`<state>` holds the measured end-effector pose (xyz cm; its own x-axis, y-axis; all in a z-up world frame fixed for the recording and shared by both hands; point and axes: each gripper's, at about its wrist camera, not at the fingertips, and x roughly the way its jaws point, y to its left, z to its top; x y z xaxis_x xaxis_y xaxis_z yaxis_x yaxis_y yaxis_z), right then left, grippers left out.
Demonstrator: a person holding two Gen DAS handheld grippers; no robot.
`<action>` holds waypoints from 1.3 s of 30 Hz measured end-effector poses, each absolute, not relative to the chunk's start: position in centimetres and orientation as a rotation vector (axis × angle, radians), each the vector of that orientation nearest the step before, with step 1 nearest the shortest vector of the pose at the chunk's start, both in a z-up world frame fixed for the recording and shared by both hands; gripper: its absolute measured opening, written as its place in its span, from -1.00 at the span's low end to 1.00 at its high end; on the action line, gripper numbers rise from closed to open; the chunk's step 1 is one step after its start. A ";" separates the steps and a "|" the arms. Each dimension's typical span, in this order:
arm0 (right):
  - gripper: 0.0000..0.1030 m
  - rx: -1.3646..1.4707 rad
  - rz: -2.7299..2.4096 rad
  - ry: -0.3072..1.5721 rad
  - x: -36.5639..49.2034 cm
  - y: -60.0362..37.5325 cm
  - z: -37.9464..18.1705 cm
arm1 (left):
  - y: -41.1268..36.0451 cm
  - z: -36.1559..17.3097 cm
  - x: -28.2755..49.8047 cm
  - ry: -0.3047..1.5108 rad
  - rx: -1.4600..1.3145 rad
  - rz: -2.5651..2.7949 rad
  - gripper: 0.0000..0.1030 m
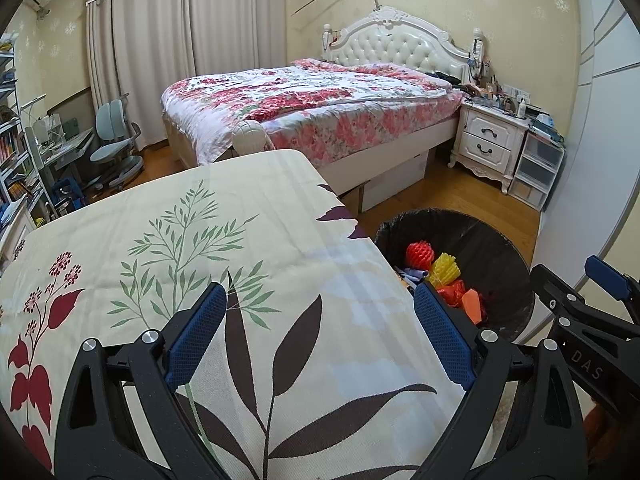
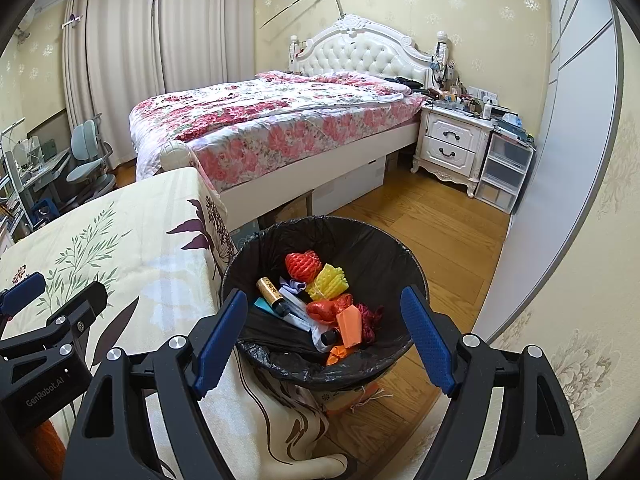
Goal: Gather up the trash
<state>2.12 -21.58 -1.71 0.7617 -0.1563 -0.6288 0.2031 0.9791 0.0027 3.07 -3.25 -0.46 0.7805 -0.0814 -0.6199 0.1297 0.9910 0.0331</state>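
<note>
A round bin lined with a black bag [image 2: 360, 236] stands on the floor beside the table; it also shows in the left wrist view [image 1: 508, 248]. It holds a red foam net [image 2: 303, 266], a yellow foam net [image 2: 328, 282], a gold tube [image 2: 273, 295], orange scraps [image 2: 349, 325] and other wrappers. My right gripper [image 2: 324, 328] is open and empty above the bin. My left gripper [image 1: 320, 324] is open and empty over the floral tablecloth [image 1: 200, 240]. The right gripper's side [image 1: 592, 300] shows at the right of the left wrist view.
A bed with a floral quilt [image 2: 280, 120] stands behind the table. A white nightstand [image 2: 452, 144] and plastic drawers [image 2: 504, 172] are at the back right. A desk chair [image 1: 112, 144] and shelves are at the left. A white wardrobe [image 2: 560, 160] lines the right wall.
</note>
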 end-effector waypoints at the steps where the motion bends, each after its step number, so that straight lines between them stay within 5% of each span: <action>1: 0.49 0.072 -0.195 0.677 2.1 -21.6 -1.7 | -3.2 -0.5 3.1 0.666 0.075 -0.114 0.79; 39: 0.49 0.071 -0.196 0.678 2.1 -21.5 -1.8 | -3.3 -0.6 2.6 0.673 0.073 -0.119 0.79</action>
<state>2.12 -21.51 -1.80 0.7614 -0.1568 -0.6290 0.2030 0.9792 0.0016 2.60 -3.32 -0.60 0.7758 -0.0861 -0.6251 0.1333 0.9906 0.0290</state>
